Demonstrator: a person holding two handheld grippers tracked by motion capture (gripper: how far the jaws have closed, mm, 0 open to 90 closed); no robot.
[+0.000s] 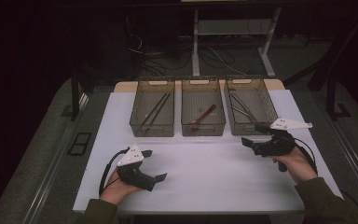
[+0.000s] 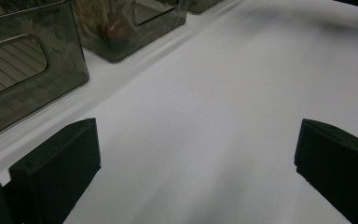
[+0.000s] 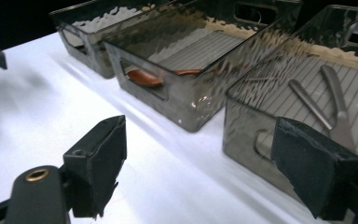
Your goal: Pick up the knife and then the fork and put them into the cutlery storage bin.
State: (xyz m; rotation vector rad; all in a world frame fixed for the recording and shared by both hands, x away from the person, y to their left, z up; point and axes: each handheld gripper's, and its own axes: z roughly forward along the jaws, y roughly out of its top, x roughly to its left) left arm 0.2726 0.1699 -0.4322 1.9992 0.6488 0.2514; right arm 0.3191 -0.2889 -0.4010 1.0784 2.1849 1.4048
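Three smoky clear bins stand in a row at the back of the white table (image 1: 205, 177). The left bin (image 1: 152, 127) holds dark chopsticks (image 1: 156, 111). A reddish spoon (image 1: 204, 116) lies in the middle bin (image 1: 203, 129); it is also in the right gripper view (image 3: 144, 77). Metal utensils (image 1: 242, 108) (image 3: 312, 105) lie in the right bin (image 1: 269, 100). My left gripper (image 1: 154, 164) (image 2: 196, 163) rests low over the bare table at front left, open and empty. My right gripper (image 1: 253, 135) (image 3: 200, 163) hovers open and empty just before the right bin's front wall (image 3: 247, 126).
Bare white table stretches between the two grippers and in front of the bins. The near bin wall (image 2: 28, 84) stands at the upper left of the left gripper view. Beyond the table are a dark floor, cables and white table legs (image 1: 196, 42).
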